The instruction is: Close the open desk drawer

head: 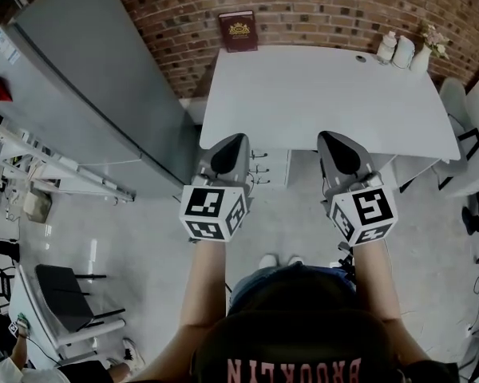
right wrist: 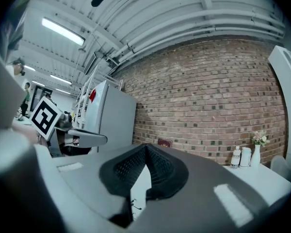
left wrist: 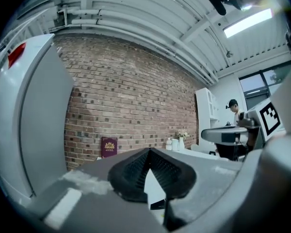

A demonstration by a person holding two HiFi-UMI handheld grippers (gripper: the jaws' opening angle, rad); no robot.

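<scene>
Head view — left gripper (head: 239,138), right gripper (head: 326,136) | fingers (left wrist: 130,173) together, empty | facing desk (head: 303,94)

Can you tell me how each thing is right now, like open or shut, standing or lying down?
Left tongs: shut, empty.
Right tongs: shut, empty.
Book: standing upright against the brick wall.
Two bottles: upright on the desk.
Vase: upright, holding flowers.
Desk drawers: can't tell if open.

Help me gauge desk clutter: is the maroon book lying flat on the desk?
No, the maroon book stands upright against the brick wall.
</scene>
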